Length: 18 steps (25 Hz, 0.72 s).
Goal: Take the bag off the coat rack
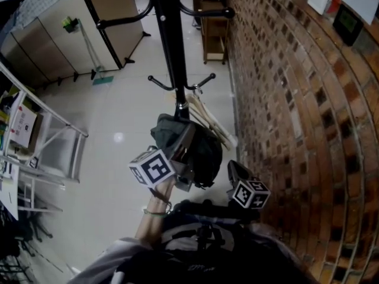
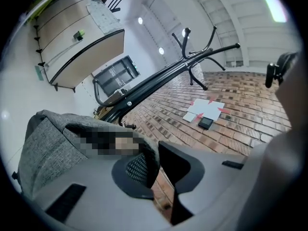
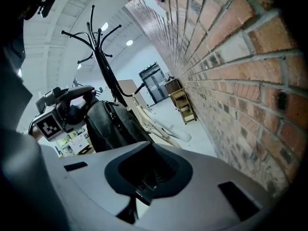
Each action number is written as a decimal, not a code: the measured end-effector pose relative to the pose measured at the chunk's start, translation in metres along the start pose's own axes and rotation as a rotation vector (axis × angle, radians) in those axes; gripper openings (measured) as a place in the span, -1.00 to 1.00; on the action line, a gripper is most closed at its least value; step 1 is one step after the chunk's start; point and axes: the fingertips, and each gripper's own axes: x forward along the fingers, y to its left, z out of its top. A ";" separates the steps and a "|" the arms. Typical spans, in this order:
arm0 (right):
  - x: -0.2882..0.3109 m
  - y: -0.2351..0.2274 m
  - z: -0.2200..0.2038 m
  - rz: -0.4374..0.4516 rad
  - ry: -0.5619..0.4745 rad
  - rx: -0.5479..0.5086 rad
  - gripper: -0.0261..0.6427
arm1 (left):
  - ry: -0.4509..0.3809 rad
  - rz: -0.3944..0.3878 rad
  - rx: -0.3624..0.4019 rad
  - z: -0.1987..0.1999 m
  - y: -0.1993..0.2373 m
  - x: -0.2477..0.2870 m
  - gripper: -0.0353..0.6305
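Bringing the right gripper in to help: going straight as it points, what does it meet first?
Most likely the pale hangers beside the bag at the coat rack, though depth is hard to judge.

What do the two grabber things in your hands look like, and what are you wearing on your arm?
Both are pale grey plastic. The left gripper and the right gripper each have two broad jaws lined with dark textured pads. Each carries a white cube printed with black square markers. A thin green band goes round the left wrist, and further up is a light grey sleeve.
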 end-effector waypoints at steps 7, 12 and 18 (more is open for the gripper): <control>-0.001 0.005 0.003 -0.004 -0.001 -0.026 -0.92 | -0.042 0.008 -0.029 0.006 -0.003 -0.027 -0.77; 0.001 0.023 0.005 0.019 0.007 -0.061 -0.92 | -0.041 0.032 -0.024 0.001 0.006 -0.048 -0.77; 0.012 0.055 0.018 0.059 0.030 -0.142 -0.92 | -0.023 0.071 -0.021 -0.011 0.024 -0.066 -0.77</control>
